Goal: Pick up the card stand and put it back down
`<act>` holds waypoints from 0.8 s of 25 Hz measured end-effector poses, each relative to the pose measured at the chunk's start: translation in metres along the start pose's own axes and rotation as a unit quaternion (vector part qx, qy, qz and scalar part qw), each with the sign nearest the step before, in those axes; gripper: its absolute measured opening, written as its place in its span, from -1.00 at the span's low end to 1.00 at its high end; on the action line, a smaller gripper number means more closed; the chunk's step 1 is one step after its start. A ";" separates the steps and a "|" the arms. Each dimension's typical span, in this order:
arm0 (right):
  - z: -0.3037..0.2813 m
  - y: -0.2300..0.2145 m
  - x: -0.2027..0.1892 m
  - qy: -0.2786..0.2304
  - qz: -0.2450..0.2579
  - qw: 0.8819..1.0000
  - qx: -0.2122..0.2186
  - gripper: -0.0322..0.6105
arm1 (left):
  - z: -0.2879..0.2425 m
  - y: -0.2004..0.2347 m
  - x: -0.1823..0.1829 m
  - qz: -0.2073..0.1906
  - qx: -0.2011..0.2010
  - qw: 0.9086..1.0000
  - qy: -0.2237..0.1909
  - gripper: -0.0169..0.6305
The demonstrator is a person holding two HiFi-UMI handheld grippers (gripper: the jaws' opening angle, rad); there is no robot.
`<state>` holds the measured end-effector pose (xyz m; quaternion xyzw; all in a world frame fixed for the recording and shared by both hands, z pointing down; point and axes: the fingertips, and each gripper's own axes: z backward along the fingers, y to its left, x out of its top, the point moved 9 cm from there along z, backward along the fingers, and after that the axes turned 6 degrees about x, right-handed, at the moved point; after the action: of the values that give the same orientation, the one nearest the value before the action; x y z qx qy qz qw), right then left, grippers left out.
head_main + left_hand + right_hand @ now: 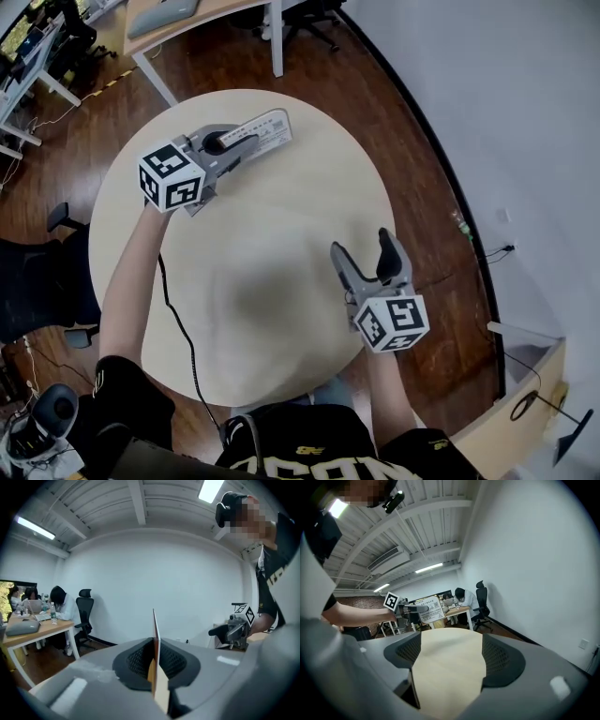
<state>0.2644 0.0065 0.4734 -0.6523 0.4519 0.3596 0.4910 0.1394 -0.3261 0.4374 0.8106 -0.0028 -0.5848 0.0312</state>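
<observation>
Nearest the body, the right tool hovers over the near-right part of the round pale counter. Its jaws are spread wide and released, with only bare counter top showing between them in the right gripper view. A black cable crosses the near-left of the counter, and its lower end is cut off behind the person's dark sleeve.

Farther out, at the far-left edge, the left tool is clenched on the card stand. In the left gripper view the card is edge-on, a thin sliver pinched between the pads with its face hidden. The head view shows the printed face, but the text is too small to read. The stand's base is hidden by the tool, so it may be just off the counter; contact can't be confirmed.

Beyond the counter are brown wood floor, a light desk cut off by the frame, an empty black office chair and a seated person bent over the desk.
</observation>
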 end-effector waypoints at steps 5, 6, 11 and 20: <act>-0.010 -0.012 -0.030 0.026 -0.004 1.000 -0.004 0.38 | -0.050 0.013 -0.041 0.007 -0.044 0.999 0.024 -0.91; -0.010 -0.016 -0.035 0.029 -0.007 1.000 -0.007 0.38 | -0.061 0.015 -0.050 0.010 -0.048 0.998 0.030 -0.91; -0.009 -0.028 -0.055 0.041 -0.020 0.999 -0.018 0.38 | -0.106 0.019 -0.100 0.039 -0.060 0.996 0.049 -0.91; -0.020 -0.037 -0.077 0.056 -0.029 0.998 -0.024 0.38 | -0.144 0.023 -0.167 0.067 -0.056 0.994 0.069 -0.91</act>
<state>0.2744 0.0098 0.5609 -0.6957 0.4509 0.3191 0.4592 0.2239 -0.3356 0.6418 0.8440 -0.0227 -0.5232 0.1158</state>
